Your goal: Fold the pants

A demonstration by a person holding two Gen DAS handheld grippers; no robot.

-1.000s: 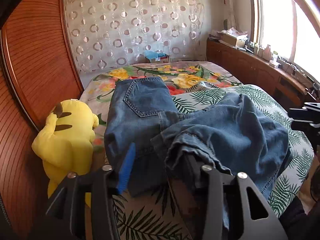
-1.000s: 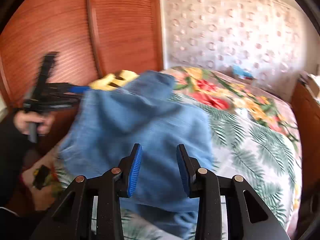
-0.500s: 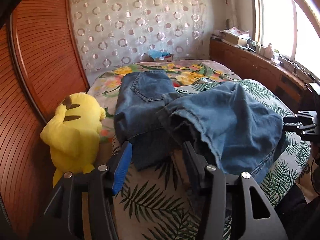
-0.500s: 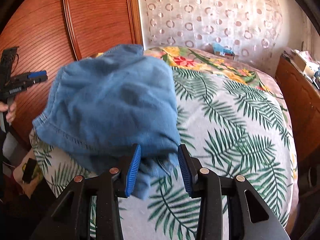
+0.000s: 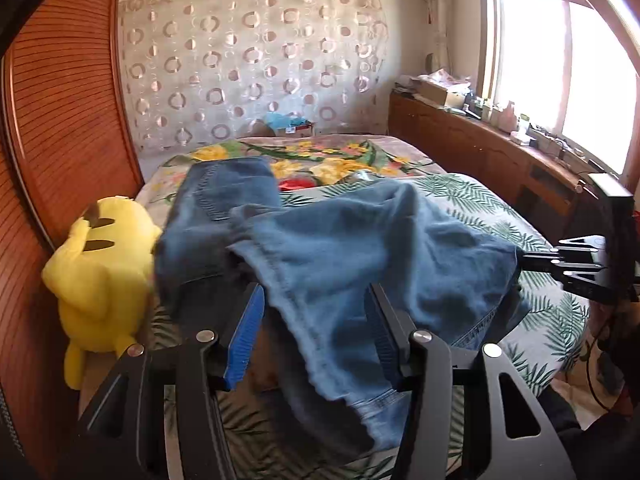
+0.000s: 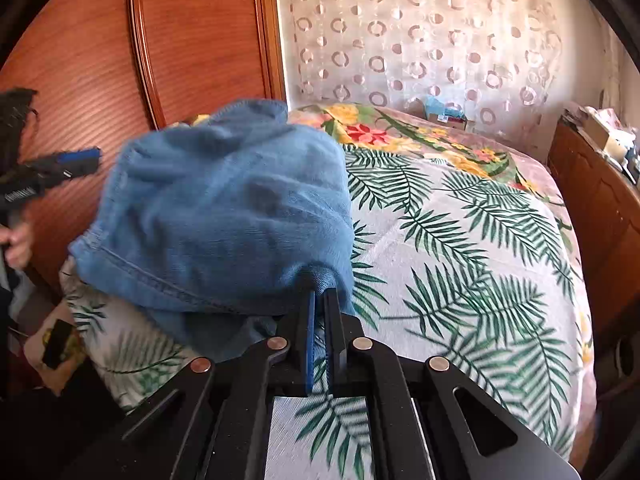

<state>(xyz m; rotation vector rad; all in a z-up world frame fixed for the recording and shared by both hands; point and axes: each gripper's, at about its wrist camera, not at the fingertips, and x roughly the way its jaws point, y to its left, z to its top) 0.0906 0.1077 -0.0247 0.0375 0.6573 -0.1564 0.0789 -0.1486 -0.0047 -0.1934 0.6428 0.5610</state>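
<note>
Blue denim pants [image 5: 360, 252] lie on the bed, the waist part flat at the far left, the legs bunched toward me. My left gripper [image 5: 316, 320] is open, its fingers on either side of the near hem. My right gripper [image 6: 320, 300] is shut on a corner of the pants [image 6: 224, 208] and holds that fabric lifted above the bed. In the left wrist view the right gripper [image 5: 524, 260] pinches the pants' right edge. In the right wrist view the left gripper [image 6: 96, 158] shows at the left, beside the fabric.
The bed has a palm-leaf cover [image 6: 460, 240] and a floral blanket [image 5: 332, 160] beyond. A yellow plush toy [image 5: 100, 276] sits at the bed's left edge by the wooden wardrobe [image 5: 60, 120]. A wooden cabinet [image 5: 480, 148] with clutter runs under the window at right.
My right gripper has shut on the pants' corner and lifted it. My left gripper has moved in around the near hem, still open.
</note>
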